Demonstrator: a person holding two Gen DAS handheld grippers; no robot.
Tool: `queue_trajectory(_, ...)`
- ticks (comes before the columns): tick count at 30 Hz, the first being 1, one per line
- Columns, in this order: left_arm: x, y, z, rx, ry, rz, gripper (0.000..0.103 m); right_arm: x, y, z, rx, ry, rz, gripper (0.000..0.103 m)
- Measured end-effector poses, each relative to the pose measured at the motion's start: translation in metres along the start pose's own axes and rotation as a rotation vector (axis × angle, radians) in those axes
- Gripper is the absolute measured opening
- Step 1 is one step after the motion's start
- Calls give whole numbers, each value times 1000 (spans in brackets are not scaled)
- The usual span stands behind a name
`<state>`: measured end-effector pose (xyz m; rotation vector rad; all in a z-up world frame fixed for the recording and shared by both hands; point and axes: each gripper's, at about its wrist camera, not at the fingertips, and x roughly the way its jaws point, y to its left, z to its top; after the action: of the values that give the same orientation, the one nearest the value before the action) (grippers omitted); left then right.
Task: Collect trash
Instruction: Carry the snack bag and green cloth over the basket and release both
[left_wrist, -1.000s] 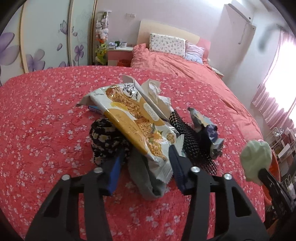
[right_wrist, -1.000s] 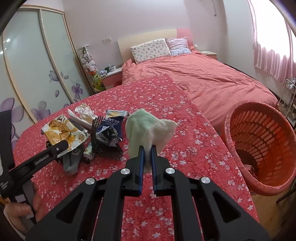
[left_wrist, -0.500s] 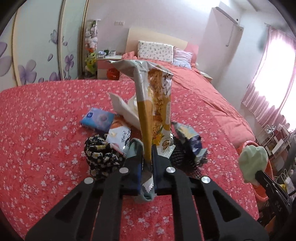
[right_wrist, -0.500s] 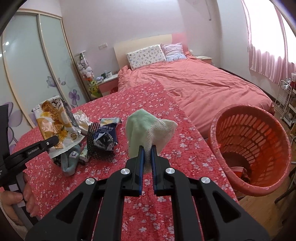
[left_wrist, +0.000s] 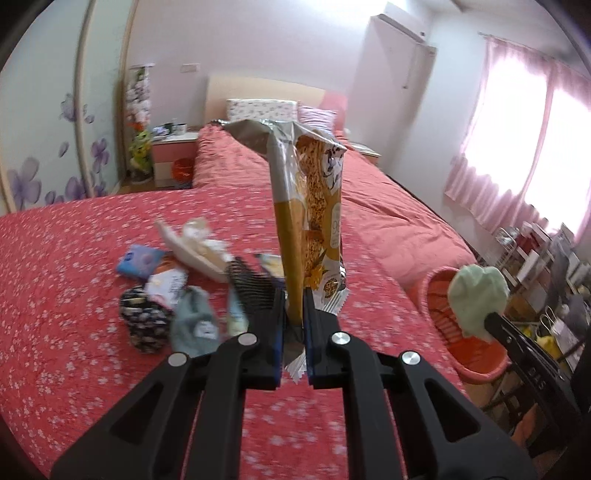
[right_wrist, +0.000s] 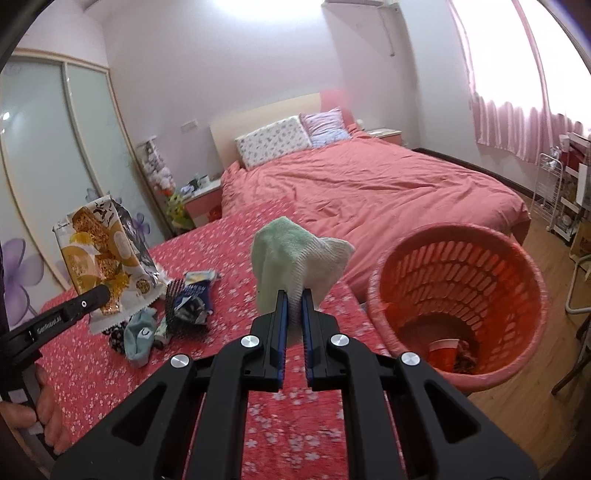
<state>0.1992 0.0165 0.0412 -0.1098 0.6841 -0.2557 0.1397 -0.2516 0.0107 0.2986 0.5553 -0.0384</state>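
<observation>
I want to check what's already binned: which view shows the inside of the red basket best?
The right wrist view: it looks into the red basket, showing a red cup at the bottom. The left wrist view shows only its rim, partly behind the green cloth.

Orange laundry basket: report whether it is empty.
Not empty. The orange basket holds a red cup and dark scraps at its bottom.

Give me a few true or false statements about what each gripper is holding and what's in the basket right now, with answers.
1. The left gripper is shut on the snack wrapper. True.
2. The right gripper is empty. False: it clamps a green cloth.
3. The red basket is empty. False: a red cup lies at its bottom.
4. A grey sock lies on the floral cover. True.
5. The wrapper lies flat on the cover. False: it is lifted upright.
</observation>
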Motion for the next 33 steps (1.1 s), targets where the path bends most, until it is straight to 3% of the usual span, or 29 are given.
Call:
queue_trajectory(16,33,-120,-16,126,79,-194,10,-29,-77,9,107,-100,-139,8)
queue_trajectory(33,94,-202,-32,216,174,-331,10,-10,-134,11,200,-98,-218,8)
